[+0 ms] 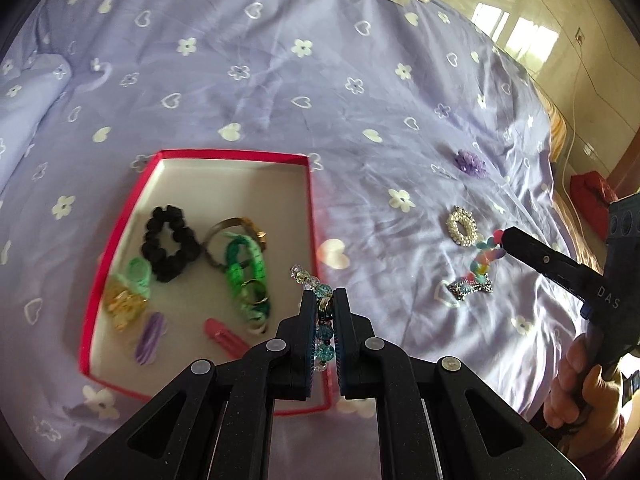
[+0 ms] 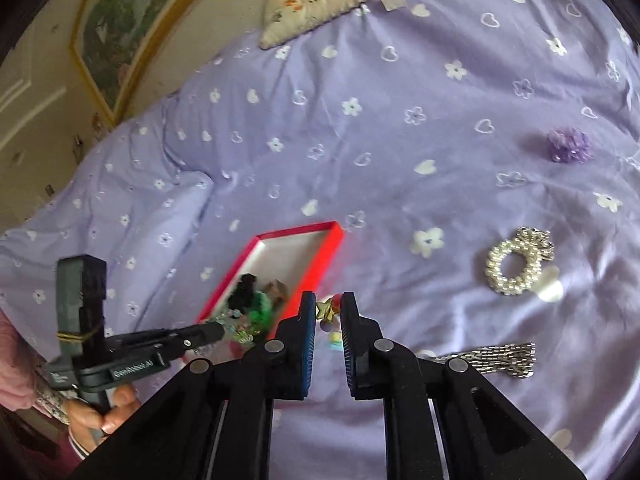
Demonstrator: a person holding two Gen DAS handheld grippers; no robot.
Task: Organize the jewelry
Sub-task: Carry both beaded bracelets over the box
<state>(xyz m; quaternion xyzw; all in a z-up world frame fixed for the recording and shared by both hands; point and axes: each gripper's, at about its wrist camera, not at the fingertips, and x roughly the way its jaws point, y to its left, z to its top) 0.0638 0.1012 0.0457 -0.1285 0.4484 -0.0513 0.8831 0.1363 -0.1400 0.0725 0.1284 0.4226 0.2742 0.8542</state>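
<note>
Left gripper [image 1: 323, 308] clamps the blue-bead bracelet [image 1: 323, 320] low centre, over the red box [image 1: 224, 156]; right gripper [image 2: 329, 312] pinches the pastel bracelet [image 1: 486, 258]. Both bracelets look light and floppy, probably slippery; best pinched across the beads.

Soft daylight, window glare on wall [image 1: 516, 34]; fisheye-warped dark edges; slight motion blur.

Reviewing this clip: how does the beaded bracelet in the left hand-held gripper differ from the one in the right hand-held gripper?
The left hand-held gripper clamps a bracelet of clear and teal glassy beads, hanging over the red box's near edge. The right hand-held gripper pinches a pastel multicolour bead bracelet with a gold star charm, lifted over bare purple bedspread. The left bracelet sits deep between the pads; the right is caught at the fingertips. Both are beaded strands held off the bed.
</note>
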